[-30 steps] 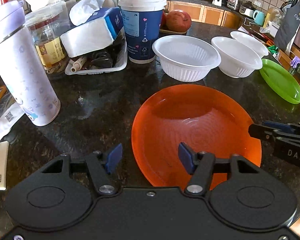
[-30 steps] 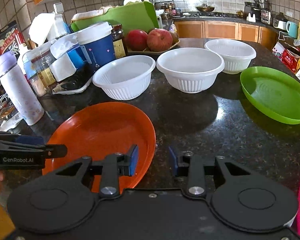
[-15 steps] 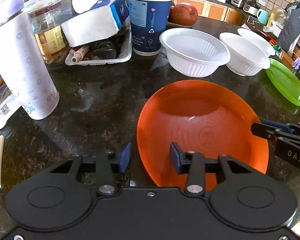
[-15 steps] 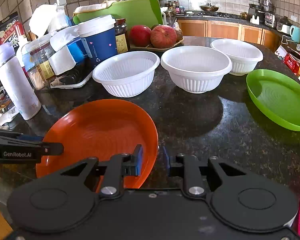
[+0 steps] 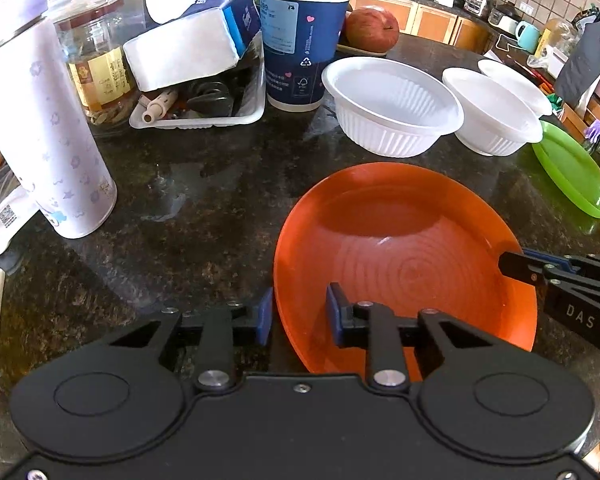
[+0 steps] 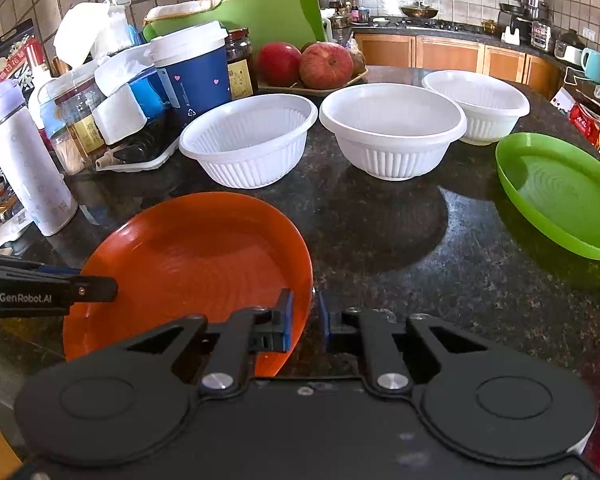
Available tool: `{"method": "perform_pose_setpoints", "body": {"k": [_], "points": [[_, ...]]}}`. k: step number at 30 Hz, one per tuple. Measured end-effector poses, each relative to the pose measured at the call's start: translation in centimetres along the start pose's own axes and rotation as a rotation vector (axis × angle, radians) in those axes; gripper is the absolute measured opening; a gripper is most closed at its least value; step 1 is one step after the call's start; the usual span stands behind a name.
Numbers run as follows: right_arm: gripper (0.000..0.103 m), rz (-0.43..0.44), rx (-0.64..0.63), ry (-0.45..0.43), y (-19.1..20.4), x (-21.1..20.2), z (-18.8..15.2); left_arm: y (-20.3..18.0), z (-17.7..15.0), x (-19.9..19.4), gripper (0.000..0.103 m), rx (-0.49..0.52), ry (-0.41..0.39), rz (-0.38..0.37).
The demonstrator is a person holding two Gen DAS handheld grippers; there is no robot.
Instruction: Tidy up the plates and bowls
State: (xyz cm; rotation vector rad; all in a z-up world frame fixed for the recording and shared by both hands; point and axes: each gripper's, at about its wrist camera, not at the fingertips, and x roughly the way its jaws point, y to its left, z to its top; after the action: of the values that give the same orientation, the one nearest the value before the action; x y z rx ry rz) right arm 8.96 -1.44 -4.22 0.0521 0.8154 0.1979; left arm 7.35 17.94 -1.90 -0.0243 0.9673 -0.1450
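A dark speckled counter [image 6: 400, 240] in a tiled kitchen carries three white bowls [image 6: 392, 128], a green plate [image 6: 560, 192] and an orange plate [image 6: 188, 264] at its near edge. The right tongs [image 6: 305, 316] pinch the orange rim. The left tongs [image 5: 298, 314], still closing, straddle the opposite rim. Only the right view shows two apples [image 6: 326, 65].

Along the counter's [image 6: 400, 240] left edge stands a pale lilac flask [image 5: 40, 120], with a glass jar [image 5: 96, 60] behind it. Beside them, a white tray [image 5: 204, 118] holds a tissue pack [image 5: 192, 44]. A lidded blue paper cup [image 5: 300, 36] and red apples [image 6: 308, 64] stand farther back.
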Motion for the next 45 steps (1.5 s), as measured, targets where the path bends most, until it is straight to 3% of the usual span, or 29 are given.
{"method": "perform_pose_setpoints", "body": {"k": [7, 9, 11, 15, 45], "points": [[0.013, 0.0, -0.009, 0.002, 0.2, 0.2, -0.2, -0.4, -0.1, -0.1, 0.036, 0.013, -0.006, 0.014], [0.013, -0.001, -0.006, 0.002, 0.2, 0.2, -0.2, -0.3, -0.2, -0.2, 0.031, 0.004, -0.003, 0.011], [0.013, -0.002, -0.005, 0.001, 0.2, 0.1, -0.3, 0.1, -0.2, -0.3, 0.016, -0.01, -0.002, 0.02], [0.013, -0.002, -0.005, -0.001, 0.2, 0.0, -0.3, 1.1, -0.2, -0.3, 0.013, -0.06, 0.006, -0.013], [0.013, -0.046, -0.003, -0.075, -0.4, -3.0, -1.7, -1.5, -1.2, -2.3, 0.014, 0.001, -0.047, -0.011]]}}
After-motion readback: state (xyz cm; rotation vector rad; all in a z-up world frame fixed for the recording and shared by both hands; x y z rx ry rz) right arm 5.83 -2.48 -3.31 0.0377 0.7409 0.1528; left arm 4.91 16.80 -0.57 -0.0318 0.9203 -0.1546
